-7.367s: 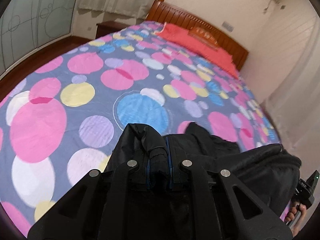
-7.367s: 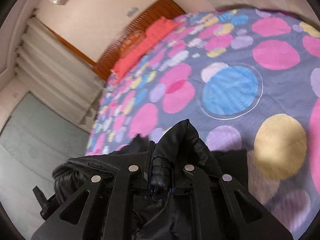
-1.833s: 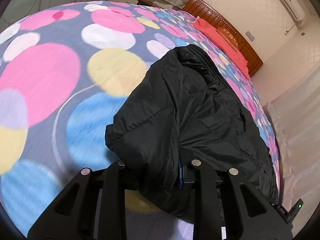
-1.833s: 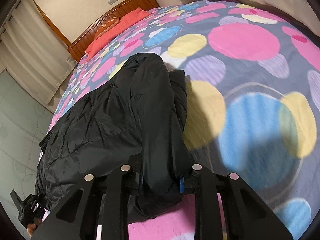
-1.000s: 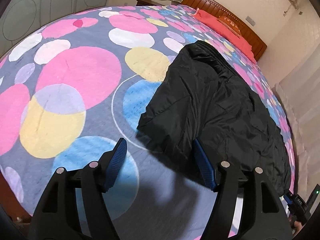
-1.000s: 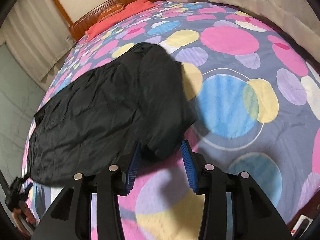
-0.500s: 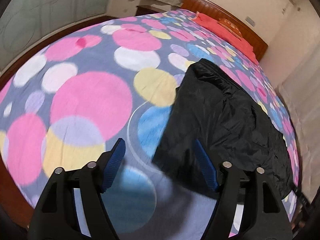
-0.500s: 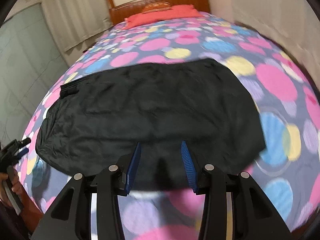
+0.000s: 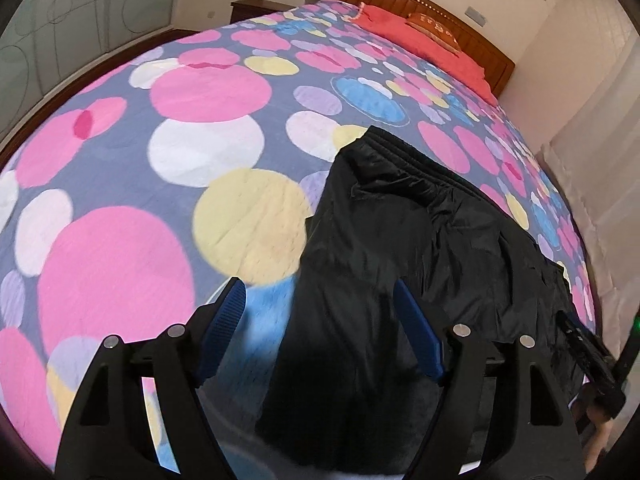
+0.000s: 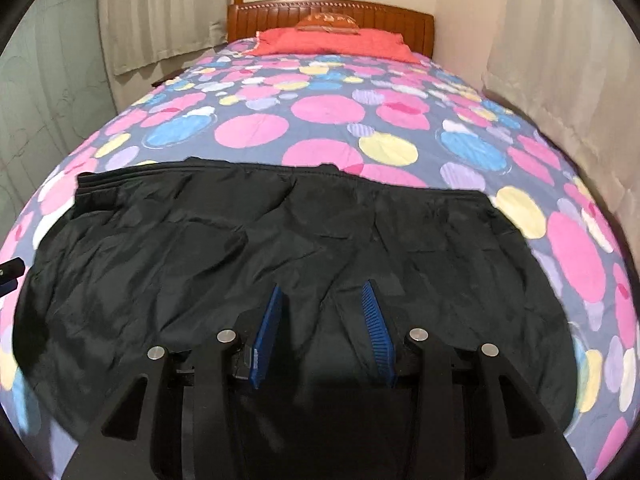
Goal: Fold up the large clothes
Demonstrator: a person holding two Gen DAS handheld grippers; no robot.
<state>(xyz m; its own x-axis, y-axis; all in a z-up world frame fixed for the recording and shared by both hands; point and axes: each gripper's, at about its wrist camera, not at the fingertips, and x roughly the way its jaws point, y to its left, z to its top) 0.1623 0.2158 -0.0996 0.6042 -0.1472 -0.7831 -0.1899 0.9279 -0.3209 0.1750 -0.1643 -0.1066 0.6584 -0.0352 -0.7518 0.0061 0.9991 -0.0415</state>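
A black padded jacket [image 10: 280, 232] lies spread flat across the near part of the bed, its long side facing the right wrist view. In the left wrist view the jacket [image 9: 420, 240] runs from bottom centre to the right. My left gripper [image 9: 318, 286] hovers over the jacket's left edge; its jaws are opening, and the blue pads stand apart from the cloth below them. My right gripper [image 10: 322, 286] hangs open above the jacket's near middle, with nothing held between its pads.
The bedspread [image 10: 328, 108] is grey with pink, blue and yellow circles. Red pillows [image 10: 332, 42] lie against a wooden headboard [image 10: 260, 16]. Curtains hang on both sides. A hand [image 9: 596, 432] shows at the lower right of the left wrist view.
Both grippers have drawn back from the jacket, which stays flat on the bed. The right view has swung round to face the headboard. The left jaws stand a little wider.
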